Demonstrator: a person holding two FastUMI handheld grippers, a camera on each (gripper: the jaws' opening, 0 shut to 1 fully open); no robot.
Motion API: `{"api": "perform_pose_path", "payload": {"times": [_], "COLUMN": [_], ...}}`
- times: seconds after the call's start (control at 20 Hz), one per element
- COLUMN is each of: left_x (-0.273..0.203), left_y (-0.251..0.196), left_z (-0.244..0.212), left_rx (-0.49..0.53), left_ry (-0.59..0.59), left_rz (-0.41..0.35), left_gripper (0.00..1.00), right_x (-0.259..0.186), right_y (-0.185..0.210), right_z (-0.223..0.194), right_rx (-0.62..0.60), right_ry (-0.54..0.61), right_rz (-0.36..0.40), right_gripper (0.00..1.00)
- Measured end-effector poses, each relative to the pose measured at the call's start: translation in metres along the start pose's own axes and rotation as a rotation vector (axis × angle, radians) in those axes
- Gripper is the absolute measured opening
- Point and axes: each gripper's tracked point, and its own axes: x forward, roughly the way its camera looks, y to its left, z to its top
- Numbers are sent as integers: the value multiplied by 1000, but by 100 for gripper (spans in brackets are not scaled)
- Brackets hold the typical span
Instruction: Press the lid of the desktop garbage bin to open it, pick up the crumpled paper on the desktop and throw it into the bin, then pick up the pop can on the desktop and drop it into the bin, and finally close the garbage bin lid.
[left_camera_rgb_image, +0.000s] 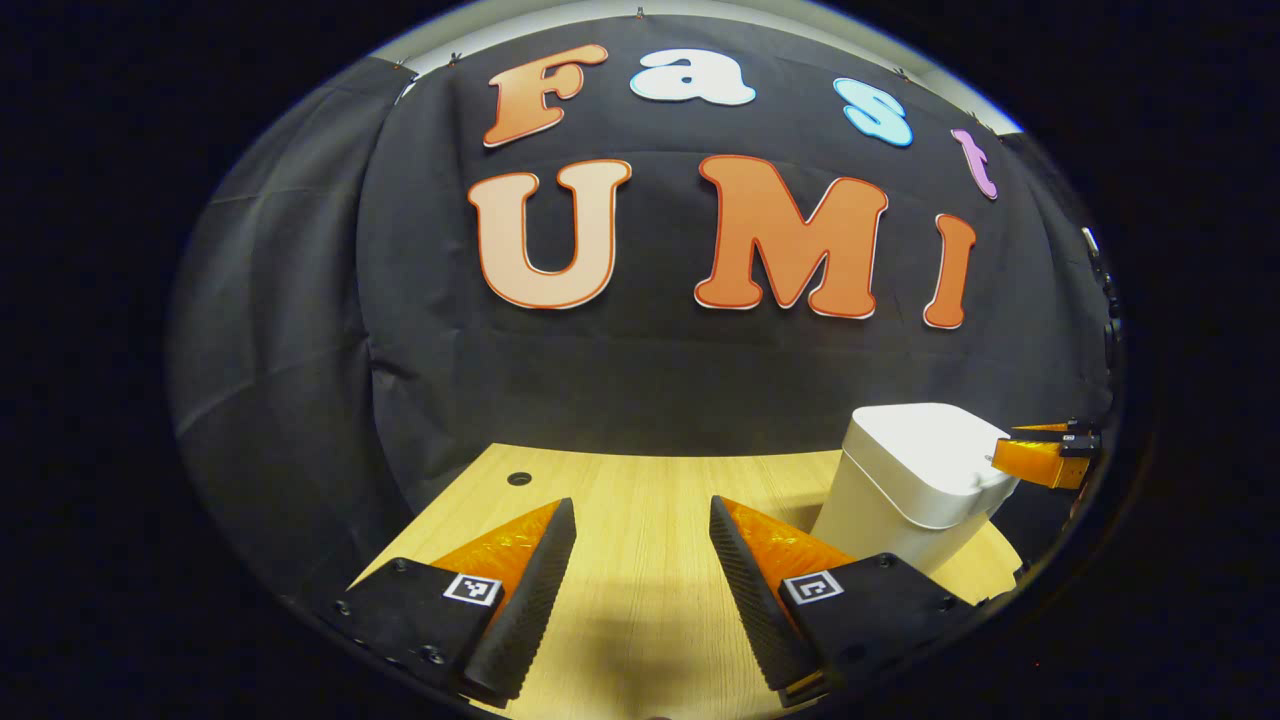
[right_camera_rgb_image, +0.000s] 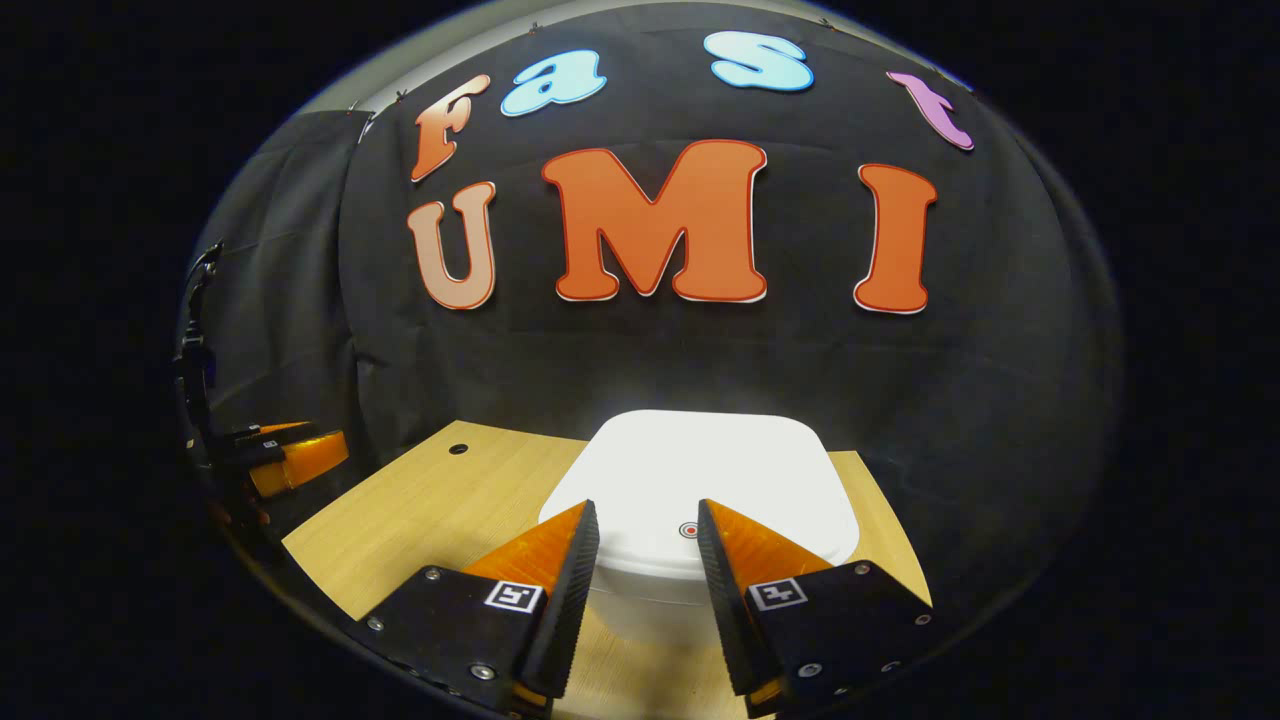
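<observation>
Two grippers, left (left_camera_rgb_image: 642, 520) and right (right_camera_rgb_image: 647, 522), jaws apart, hover by the closed white bin (right_camera_rgb_image: 700, 480): opening press or just-shut lid

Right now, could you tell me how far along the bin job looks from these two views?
The garbage bin stands on the desk with its lid down. I see no paper or can, so this is either the very start or the end. The right gripper hangs open over the lid by its small round mark. The left gripper waits open over bare desk.
</observation>
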Motion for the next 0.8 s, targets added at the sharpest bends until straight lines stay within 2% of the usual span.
{"api": "perform_pose_path", "payload": {"times": [0.3, 0.4, 0.45, 0.5, 0.65, 0.7, 0.8], "left_x": [-19, -22, -23, -22, -18, -15, -13], "left_y": [4, 1, 1, 2, 6, 9, 19], "left_z": [22, 28, 30, 29, 27, 29, 36], "left_rx": [29, 25, 21, 17, 20, 28, 48], "left_ry": [-86, -106, -116, -120, -120, -123, -137], "left_rz": [44, 37, 35, 33, 20, 16, 15], "left_gripper": [85, 87, 89, 85, 87, 87, 85], "right_x": [-6, -7, -7, -7, -3, -1, 3], "right_y": [13, 17, 21, 27, 45, 51, 63], "right_z": [14, 23, 26, 28, 32, 31, 33], "right_rx": [12, -19, -31, -39, -50, -51, -45], "right_ry": [-78, -120, -129, -136, -151, -148, -147], "right_rz": [77, 72, 73, 79, 83, 76, 72], "right_gripper": [60, 60, 56, 60, 61, 67, 70]}}
